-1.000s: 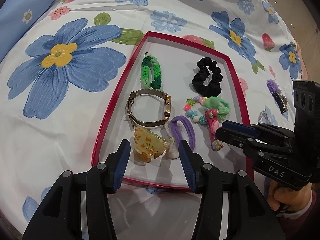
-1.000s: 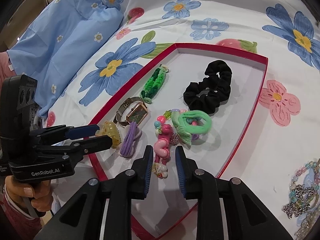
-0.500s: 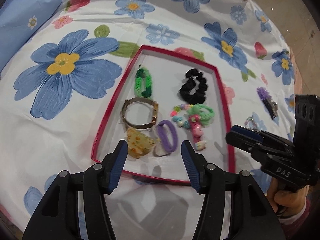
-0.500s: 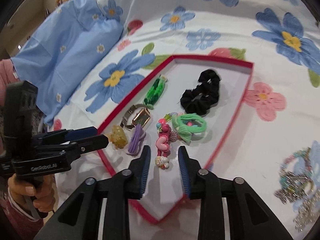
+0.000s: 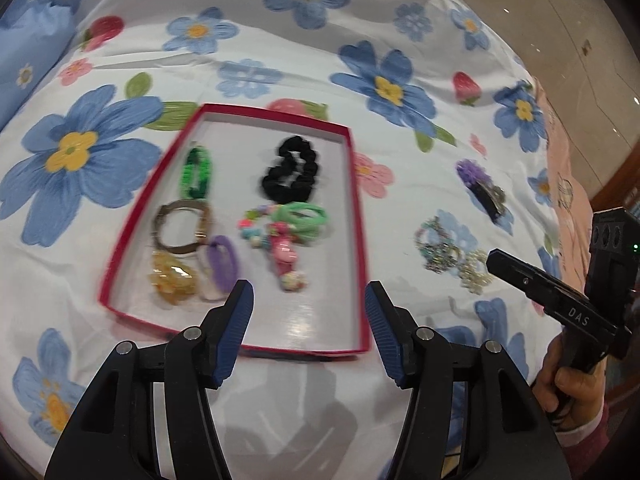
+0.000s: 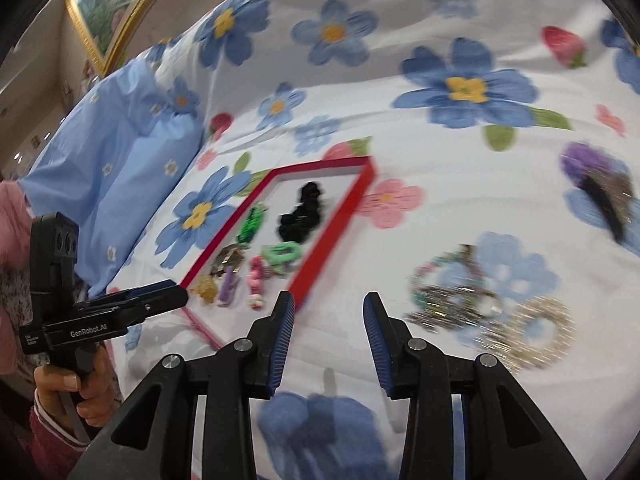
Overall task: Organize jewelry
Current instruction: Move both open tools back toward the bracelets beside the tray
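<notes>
A red-rimmed tray [image 5: 358, 216] [image 6: 332, 220] lies on the flowered bedsheet. It holds a black scrunchie [image 5: 290, 176], a green braided band [image 5: 195, 172], a watch [image 5: 182, 226], an amber claw clip [image 5: 172, 280], a purple hair tie [image 5: 222, 262], a green hair tie [image 5: 306, 218] and a pink clip [image 5: 284, 258]. Right of the tray lie a beaded bracelet pile [image 6: 448, 292], a sparkly ring-shaped band [image 6: 536, 330] and a purple flower clip [image 6: 600, 184]. My left gripper [image 5: 308, 322] is open and empty above the tray's near edge. My right gripper [image 6: 328, 328] is open and empty, between the tray and the bracelets.
A light blue pillow [image 6: 108, 172] lies left of the tray. A gold picture frame [image 6: 116, 12] stands at the back left. The bed's right edge and the floor [image 5: 580, 40] show beyond the sheet. Each hand-held gripper appears in the other's view.
Both grippers have pulled back and up from the tray. The right gripper has opened wider and swung right toward the loose bracelets. The pink clip stays in the tray.
</notes>
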Demonstrator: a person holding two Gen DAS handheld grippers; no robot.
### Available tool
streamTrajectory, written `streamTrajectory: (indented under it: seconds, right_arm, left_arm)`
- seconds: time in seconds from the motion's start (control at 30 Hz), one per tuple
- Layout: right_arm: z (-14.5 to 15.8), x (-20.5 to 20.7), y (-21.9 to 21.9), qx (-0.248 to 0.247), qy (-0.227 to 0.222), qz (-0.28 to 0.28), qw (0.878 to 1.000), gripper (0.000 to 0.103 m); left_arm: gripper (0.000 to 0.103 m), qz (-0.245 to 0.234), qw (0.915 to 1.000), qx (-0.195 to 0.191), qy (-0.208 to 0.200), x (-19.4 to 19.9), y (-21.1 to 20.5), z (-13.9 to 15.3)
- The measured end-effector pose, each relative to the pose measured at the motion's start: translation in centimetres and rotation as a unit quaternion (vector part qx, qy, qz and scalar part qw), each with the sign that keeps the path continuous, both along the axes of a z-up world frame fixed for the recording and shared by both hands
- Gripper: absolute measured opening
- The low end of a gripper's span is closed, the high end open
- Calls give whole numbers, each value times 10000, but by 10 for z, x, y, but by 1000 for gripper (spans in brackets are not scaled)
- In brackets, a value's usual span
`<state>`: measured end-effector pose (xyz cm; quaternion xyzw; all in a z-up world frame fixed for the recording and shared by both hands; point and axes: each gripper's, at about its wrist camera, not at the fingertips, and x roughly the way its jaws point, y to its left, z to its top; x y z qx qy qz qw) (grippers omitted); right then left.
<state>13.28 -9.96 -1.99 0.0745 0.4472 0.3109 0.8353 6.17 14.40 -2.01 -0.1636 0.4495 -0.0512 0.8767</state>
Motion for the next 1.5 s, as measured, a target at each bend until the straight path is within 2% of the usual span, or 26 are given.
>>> streamTrajectory:
  seconds: [0.3,0.57,1.03,1.5]
  right_arm:
    - [-2,-8,-71,-81,24,-715,9974,41]
    - [-8,-11,-107,-133,77,-1053,9943,41]
    - [-21,-3,-134,-153,189,-1288,9914,41]
    - [-42,20,-139,-400,319,-1329,9898,41]
  left_arm:
    - [57,-434,9990,34,51,10,-42,-1]
    - [57,-755,9971,100,58,24,-72,0]
    - [57,-1169,9925,305,166,52,-109,-6]
    - [57,-1486,9870,539,283,102,-139,-17]
